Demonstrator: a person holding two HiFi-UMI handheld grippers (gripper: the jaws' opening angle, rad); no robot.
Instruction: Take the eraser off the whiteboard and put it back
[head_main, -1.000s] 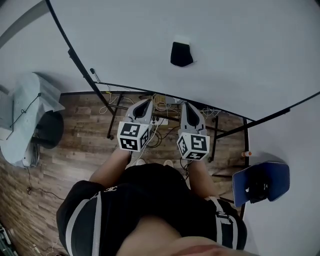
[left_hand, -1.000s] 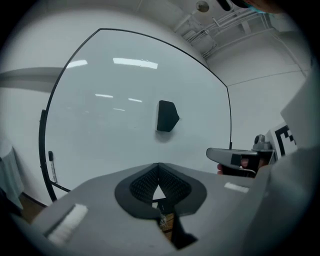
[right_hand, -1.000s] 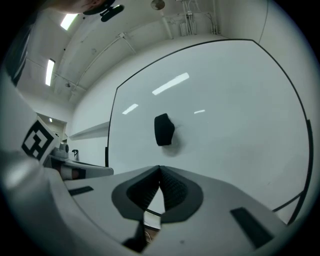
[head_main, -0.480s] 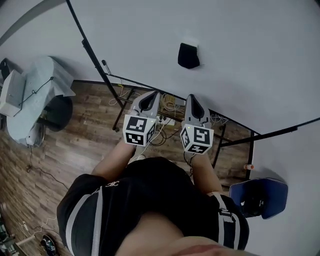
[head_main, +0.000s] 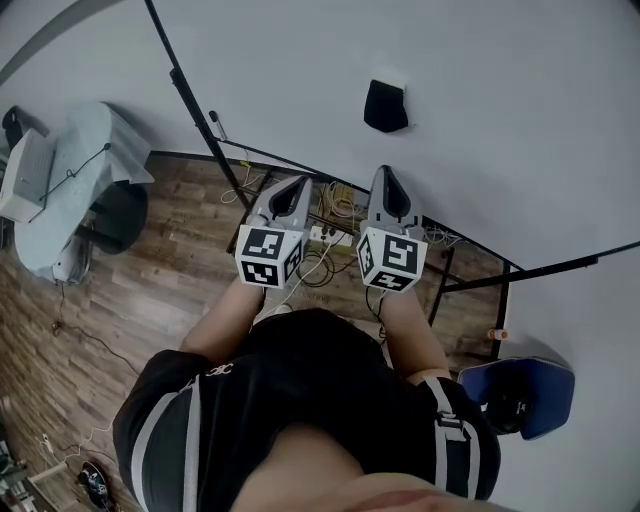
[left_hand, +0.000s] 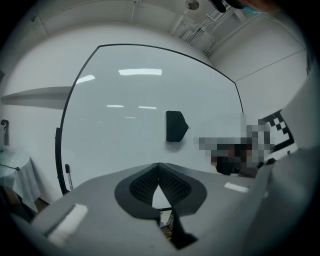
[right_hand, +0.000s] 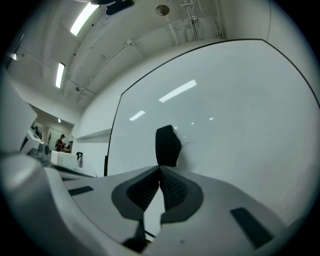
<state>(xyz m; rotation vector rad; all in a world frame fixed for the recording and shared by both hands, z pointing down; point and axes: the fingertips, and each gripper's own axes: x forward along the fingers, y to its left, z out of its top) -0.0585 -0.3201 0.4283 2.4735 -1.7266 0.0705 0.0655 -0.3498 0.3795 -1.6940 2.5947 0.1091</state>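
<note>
Black eraser (head_main: 385, 106) on whiteboard (head_main: 500, 120), its edges cut off, right gripper (right_hand: 160, 168) closed, empty.

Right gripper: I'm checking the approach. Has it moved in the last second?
Yes. The right gripper has closed in on the eraser; the gap between them is clearly smaller.

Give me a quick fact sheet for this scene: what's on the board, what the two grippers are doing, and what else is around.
eraser: black, stuck on the whiteboard, untouched
left gripper: shut, empty, facing the whiteboard
right gripper: shut, empty, aimed at the eraser, not touching it
floor: wood planks
chair: blue, at the lower right in the head view
</note>
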